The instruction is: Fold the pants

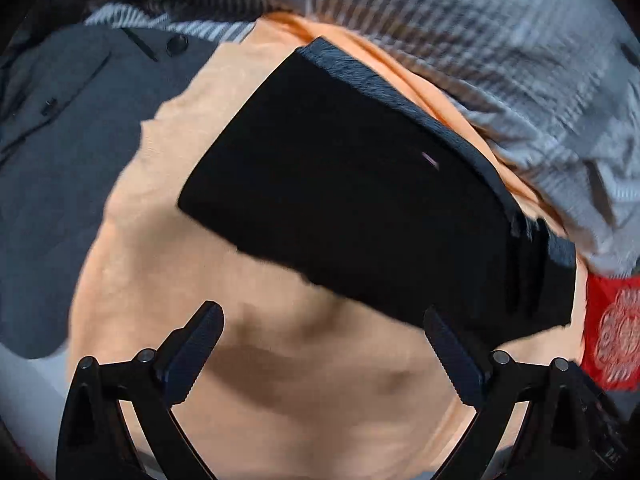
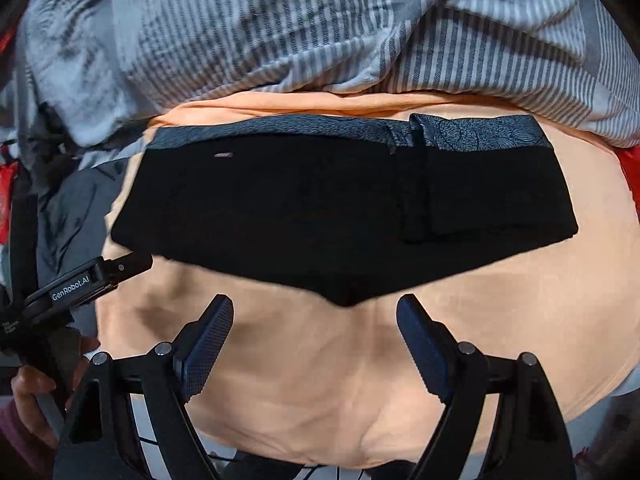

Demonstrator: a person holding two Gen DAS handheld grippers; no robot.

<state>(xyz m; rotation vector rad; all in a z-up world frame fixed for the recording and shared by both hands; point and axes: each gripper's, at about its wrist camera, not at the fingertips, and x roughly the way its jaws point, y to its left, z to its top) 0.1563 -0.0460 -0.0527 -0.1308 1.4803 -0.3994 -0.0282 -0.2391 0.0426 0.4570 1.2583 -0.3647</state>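
From where I sit, the black fabric pants [image 2: 340, 216] with the dark patterned waistband [image 2: 320, 130] along the far edge lie in a compact wide block on the peach-orange cloth sheet [image 2: 340, 380], so I judge them already folded down, leg over leg, with a doubled flap showing toward the right end. My right claw [image 2: 316, 320] hangs released just near of the block's pointed near edge, gripping nothing. My left claw [image 1: 324, 332] is likewise spread and empty, its right finger [image 1: 452, 352] very near the block's near right corner; I cannot tell whether it touches. What seems left is at most one more fold or some squaring of that uneven near edge. Beyond the pants sits the rumpled grey-and-white striped bedding [image 2: 320, 28], and a dark grey buttoned garment [image 1: 60, 160] lies to the left.
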